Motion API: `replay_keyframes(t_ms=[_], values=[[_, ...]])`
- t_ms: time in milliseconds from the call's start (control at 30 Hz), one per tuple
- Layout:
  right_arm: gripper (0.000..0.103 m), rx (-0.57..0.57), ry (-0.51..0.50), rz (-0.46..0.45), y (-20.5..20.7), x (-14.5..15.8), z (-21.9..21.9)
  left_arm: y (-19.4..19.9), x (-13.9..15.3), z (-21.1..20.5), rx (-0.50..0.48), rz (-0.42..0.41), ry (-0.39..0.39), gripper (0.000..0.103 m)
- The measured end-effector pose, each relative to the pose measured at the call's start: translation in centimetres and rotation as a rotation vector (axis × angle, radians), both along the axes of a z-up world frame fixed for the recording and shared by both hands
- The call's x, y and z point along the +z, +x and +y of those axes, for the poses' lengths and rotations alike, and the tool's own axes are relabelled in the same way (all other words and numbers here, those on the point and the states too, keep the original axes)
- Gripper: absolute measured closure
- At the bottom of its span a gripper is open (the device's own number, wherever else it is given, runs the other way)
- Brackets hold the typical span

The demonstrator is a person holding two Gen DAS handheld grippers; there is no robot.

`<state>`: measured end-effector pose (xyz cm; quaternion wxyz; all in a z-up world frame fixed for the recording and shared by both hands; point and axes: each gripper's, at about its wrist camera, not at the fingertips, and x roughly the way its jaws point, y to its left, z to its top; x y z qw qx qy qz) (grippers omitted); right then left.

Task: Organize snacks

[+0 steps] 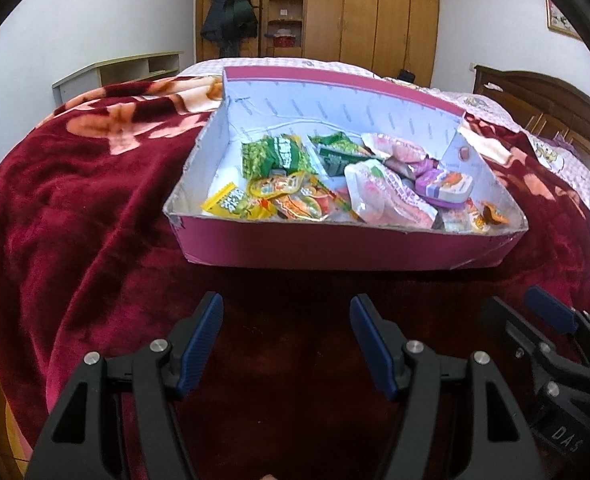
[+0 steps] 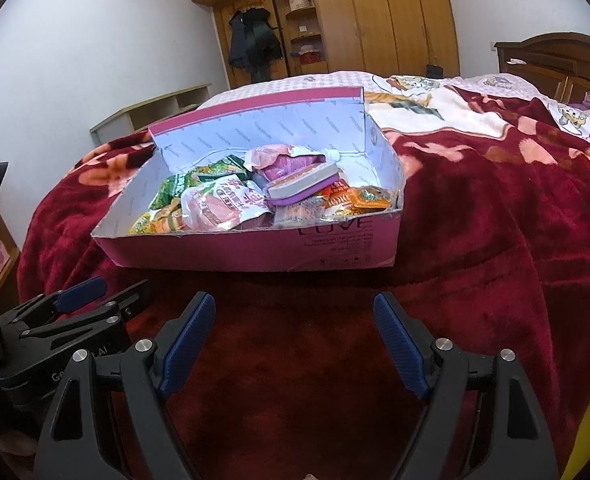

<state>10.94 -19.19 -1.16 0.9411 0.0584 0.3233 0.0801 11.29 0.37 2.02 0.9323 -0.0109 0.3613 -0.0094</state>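
A pink cardboard box [image 1: 335,246] with a white inside lies on the red blanket and holds several snacks: green packets [image 1: 277,156], yellow and orange packets [image 1: 283,196], pink pouches [image 1: 387,196] and a purple tub [image 1: 447,188]. The box also shows in the right wrist view [image 2: 255,250] with the pink pouches [image 2: 219,204] and the purple tub [image 2: 305,186]. My left gripper [image 1: 286,308] is open and empty, just in front of the box. My right gripper [image 2: 295,308] is open and empty, also in front of the box. Each gripper shows at the edge of the other's view.
The red floral blanket [image 1: 75,200] covers a bed with a pink checked sheet [image 2: 495,84]. A dark wooden headboard [image 2: 555,56] is at the right. A wooden wardrobe [image 1: 355,12] and a low shelf [image 1: 123,70] stand by the far wall.
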Motion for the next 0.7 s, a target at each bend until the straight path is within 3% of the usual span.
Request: replay_keyframes(t_ms=[700], values=[[0.02,-0.014,0.015,0.034,0.29,-0.57,-0.14,-0.22,-0.45,-1.16,-0.045,0.007,0.002,0.033]])
